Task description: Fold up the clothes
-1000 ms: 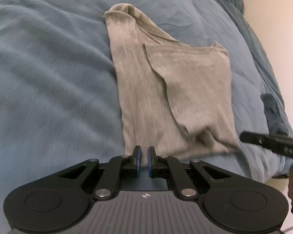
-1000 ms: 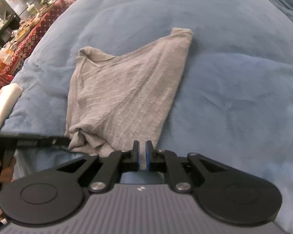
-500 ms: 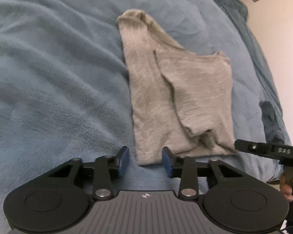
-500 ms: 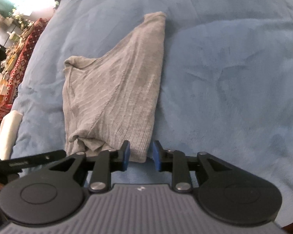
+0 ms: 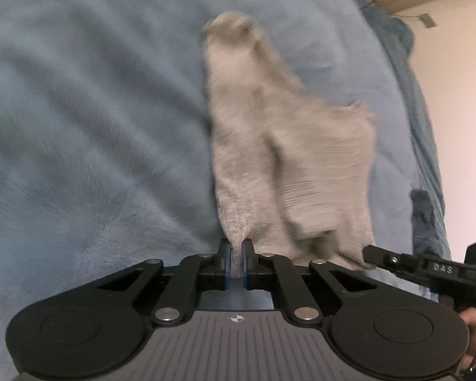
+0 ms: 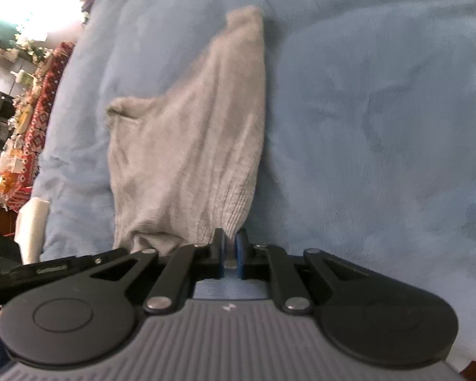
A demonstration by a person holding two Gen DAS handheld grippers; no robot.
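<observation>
Both hand-held grippers now pinch the garment (image 5: 288,158)'s near hem — long axis running away.

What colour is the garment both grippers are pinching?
Light grey ribbed knit garment, clearest in the right wrist view.

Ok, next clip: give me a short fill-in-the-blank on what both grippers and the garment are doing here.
1. The left gripper is shut on the near hem of the ____ garment.
2. The right gripper is ____ on the same garment's hem.
3. The garment lies on a ____ blanket.
4. Left of the blanket in the right wrist view stands a ____ patterned cloth.

Missing words: grey; shut; blue; red
</observation>
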